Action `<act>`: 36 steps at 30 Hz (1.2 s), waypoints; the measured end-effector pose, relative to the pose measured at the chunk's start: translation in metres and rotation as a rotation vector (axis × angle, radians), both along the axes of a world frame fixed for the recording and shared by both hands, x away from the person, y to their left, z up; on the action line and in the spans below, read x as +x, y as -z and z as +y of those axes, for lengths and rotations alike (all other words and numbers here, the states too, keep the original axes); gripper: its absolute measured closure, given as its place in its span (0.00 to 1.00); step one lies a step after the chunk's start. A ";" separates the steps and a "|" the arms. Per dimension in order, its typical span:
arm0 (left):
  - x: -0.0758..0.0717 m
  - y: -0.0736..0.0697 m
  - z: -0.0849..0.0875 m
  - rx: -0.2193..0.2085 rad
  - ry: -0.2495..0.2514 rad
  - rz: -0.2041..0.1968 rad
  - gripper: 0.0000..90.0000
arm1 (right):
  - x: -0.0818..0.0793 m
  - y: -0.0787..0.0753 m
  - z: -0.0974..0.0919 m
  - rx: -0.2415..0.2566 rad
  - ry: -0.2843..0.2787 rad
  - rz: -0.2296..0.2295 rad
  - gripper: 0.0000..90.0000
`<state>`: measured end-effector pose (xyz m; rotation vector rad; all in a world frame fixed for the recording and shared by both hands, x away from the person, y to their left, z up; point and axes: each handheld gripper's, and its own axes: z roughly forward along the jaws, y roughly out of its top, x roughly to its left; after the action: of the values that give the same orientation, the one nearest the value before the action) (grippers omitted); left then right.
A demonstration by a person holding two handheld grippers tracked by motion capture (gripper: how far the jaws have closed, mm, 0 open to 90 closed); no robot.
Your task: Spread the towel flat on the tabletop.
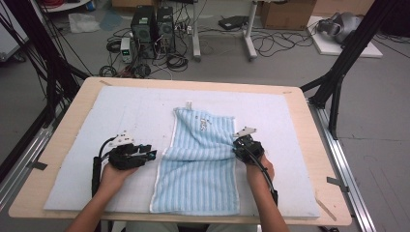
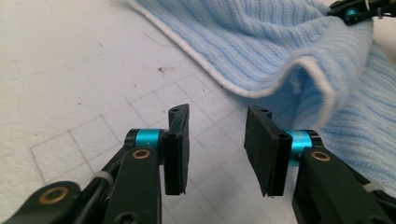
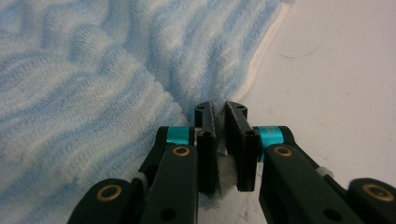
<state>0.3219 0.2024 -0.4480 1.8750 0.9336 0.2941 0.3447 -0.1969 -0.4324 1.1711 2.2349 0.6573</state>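
The right tongs [image 3: 219,119] were clenched on the right edge of the towel [image 1: 200,162], the cloth bunched white between the pads, and the towel drew into ridges toward that grip. In the high view these tongs [image 1: 240,145] stood at the towel's right edge, about midway along it, with the hand [image 1: 260,169] behind them. The left tongs [image 2: 217,140] were released: the jaws stood apart over the bare mat [image 2: 70,70] with nothing between them, just short of the towel's white-hemmed left edge [image 2: 261,88], which rose in a soft fold there. From above, the left tongs [image 1: 145,153] lay just beside that edge without touching it.

The step in hand looked like folding the towel: one side gripped and pulled inward, the other not yet taken. The next move probably called for the left tongs to advance to the hem, close on it, and either hold it down or lift in step with the right, so the cloth folded evenly instead of dragging across the mat.

The towel lay on the mat in the middle of the desk [image 1: 319,145], its near end close to the front edge and its far end reaching toward the middle.

Counted: two tongs, one towel, one mat, one desk.
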 end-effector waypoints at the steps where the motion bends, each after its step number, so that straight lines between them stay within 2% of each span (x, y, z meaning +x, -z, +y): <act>1: 0.000 0.000 0.000 -0.001 -0.003 -0.001 0.66 | -0.002 0.000 -0.002 -0.003 -0.002 -0.011 0.88; 3: 0.001 0.000 0.000 -0.012 -0.011 -0.006 0.62 | -0.008 0.000 -0.006 0.040 -0.011 -0.040 0.81; 5: 0.002 0.000 0.002 -0.040 -0.025 -0.006 0.55 | -0.013 -0.002 -0.015 0.124 -0.004 -0.076 0.74; 6: 0.003 0.000 0.002 -0.048 -0.030 -0.007 0.51 | -0.016 -0.003 -0.021 0.175 0.000 -0.106 0.67; 8: 0.006 -0.001 0.002 -0.058 -0.052 -0.028 0.46 | -0.019 -0.009 -0.028 0.212 0.018 -0.158 0.61; 10: 0.011 -0.005 0.002 -0.078 -0.072 -0.042 0.40 | -0.019 -0.014 -0.034 0.244 0.030 -0.184 0.56; 13: 0.022 -0.010 0.000 -0.084 -0.079 -0.039 0.36 | -0.019 -0.018 -0.041 0.289 0.042 -0.191 0.54; 17: 0.044 -0.013 -0.010 -0.075 -0.098 -0.020 0.37 | -0.017 -0.018 -0.045 0.298 0.036 -0.183 0.53; 20: 0.059 -0.013 -0.021 -0.050 -0.099 -0.010 0.39 | -0.015 -0.017 -0.047 0.309 0.031 -0.169 0.52; 26: 0.090 -0.010 -0.046 0.004 -0.107 0.054 0.42 | -0.014 -0.017 -0.053 0.335 0.032 -0.156 0.51; 27: 0.094 -0.008 -0.049 0.018 -0.115 0.054 0.44 | -0.014 -0.017 -0.053 0.342 0.031 -0.152 0.50; 28: 0.100 -0.006 -0.055 0.054 -0.117 0.070 0.46 | -0.014 -0.016 -0.053 0.348 0.033 -0.150 0.50; 31: 0.110 -0.002 -0.067 0.121 -0.108 0.086 0.50 | -0.014 -0.016 -0.053 0.345 0.025 -0.153 0.50; 32: 0.112 -0.001 -0.072 0.148 -0.099 0.078 0.54 | -0.014 -0.015 -0.053 0.350 0.024 -0.143 0.50; 34: 0.114 -0.001 -0.082 0.219 -0.093 0.036 0.58 | -0.013 -0.014 -0.053 0.351 0.022 -0.138 0.50; 36: 0.114 -0.001 -0.089 0.248 -0.073 0.005 0.67 | -0.013 -0.013 -0.052 0.352 0.018 -0.135 0.50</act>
<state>0.4362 0.1135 -0.4473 2.0700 1.0070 0.4677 0.3316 -0.2493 -0.4190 1.2660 2.0462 1.1219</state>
